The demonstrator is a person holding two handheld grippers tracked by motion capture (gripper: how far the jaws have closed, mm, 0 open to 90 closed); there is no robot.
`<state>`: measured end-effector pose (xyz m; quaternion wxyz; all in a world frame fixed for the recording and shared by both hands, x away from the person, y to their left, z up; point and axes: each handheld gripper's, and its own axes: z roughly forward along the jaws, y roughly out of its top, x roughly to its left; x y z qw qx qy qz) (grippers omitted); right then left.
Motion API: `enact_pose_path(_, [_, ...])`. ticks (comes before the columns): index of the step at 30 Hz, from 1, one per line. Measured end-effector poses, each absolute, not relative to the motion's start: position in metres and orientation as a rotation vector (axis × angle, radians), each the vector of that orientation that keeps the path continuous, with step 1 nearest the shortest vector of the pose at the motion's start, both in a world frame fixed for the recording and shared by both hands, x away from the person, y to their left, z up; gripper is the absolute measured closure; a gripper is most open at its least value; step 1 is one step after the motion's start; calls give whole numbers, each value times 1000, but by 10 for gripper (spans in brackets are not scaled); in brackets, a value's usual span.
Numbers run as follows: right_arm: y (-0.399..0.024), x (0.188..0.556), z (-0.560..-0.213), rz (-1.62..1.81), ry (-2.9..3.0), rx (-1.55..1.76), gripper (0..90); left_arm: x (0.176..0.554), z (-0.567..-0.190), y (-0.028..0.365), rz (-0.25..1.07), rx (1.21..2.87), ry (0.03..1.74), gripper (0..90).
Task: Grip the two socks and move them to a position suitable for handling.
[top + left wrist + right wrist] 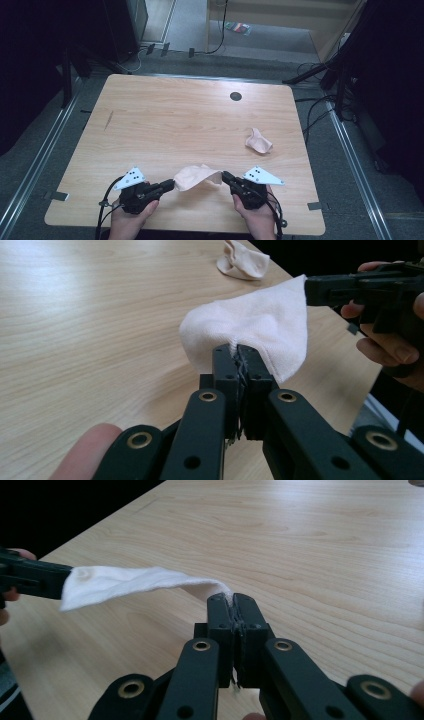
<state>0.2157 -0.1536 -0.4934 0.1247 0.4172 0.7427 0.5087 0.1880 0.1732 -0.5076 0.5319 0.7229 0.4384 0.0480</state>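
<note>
Close to the near edge of the wooden table (150,120), a pale pink cloth (196,176) is held stretched between the left gripper (169,186) and the right gripper (226,176), each clamped tight on one corner. Both hands are kept low, jaws pointed inward. Wide bare tabletop lies beyond. A second crumpled cloth (258,141) rests toward the right edge. No writing is legible.

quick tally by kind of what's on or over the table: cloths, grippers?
Pale pink cloths: 2, one held between the grippers, one crumpled on the table
Black two-jaw grippers: 2, left gripper and right gripper, each clamped on an end of the held cloth
Total: 4
</note>
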Motion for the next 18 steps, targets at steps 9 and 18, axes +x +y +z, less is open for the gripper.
enact_pose_path(9, [-156,215,-486,1424,2221,1219,876,201,-516,182,-35,1696,1097,895])
enact_pose_path(18, [-139,268,-516,1296,2238,1400,863,240,-534,183,-82,1711,1208,892])
